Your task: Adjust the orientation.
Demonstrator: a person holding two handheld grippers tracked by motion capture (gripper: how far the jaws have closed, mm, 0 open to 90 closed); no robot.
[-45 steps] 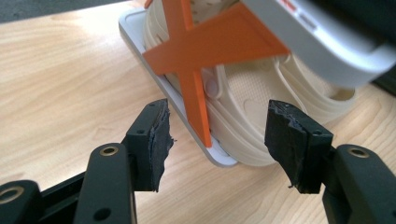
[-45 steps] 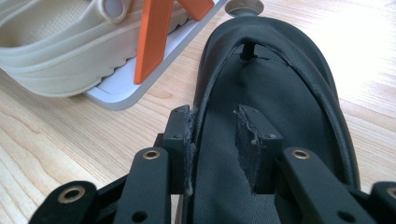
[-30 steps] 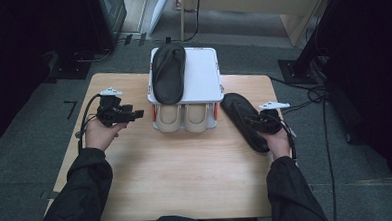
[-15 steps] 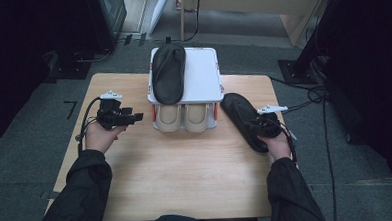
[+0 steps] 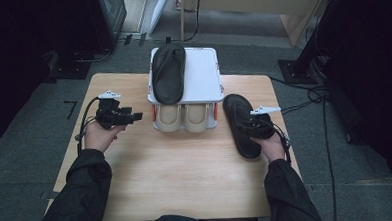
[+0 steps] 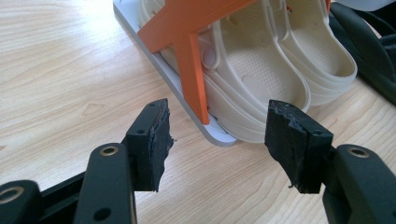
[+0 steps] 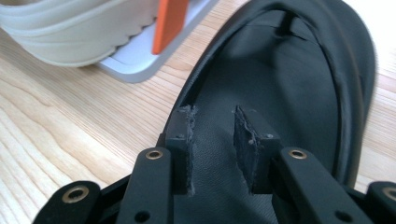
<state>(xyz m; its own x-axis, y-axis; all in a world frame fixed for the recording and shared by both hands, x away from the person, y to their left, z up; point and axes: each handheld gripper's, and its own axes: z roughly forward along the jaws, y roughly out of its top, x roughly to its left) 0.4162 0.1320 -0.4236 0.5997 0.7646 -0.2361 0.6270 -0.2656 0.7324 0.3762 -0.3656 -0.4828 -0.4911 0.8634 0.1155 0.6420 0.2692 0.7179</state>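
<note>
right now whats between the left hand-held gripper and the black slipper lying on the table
In the high view, the two-tier shoe rack with the cream clogs on its lower tier lies between the left hand-held gripper and the black slipper.

Black slipper (image 5: 241,123): flat, dark, smooth insole with raised rim, lying sole-down on wooden table at right side, just beside white shoe rack, toe pointing away from person. Matching black slipper (image 5: 169,72): lies flat on rack's top shelf, left half, toe toward far end. Right gripper view shows near slipper (image 7: 289,93) insole close up, matte, unmarked.
</note>
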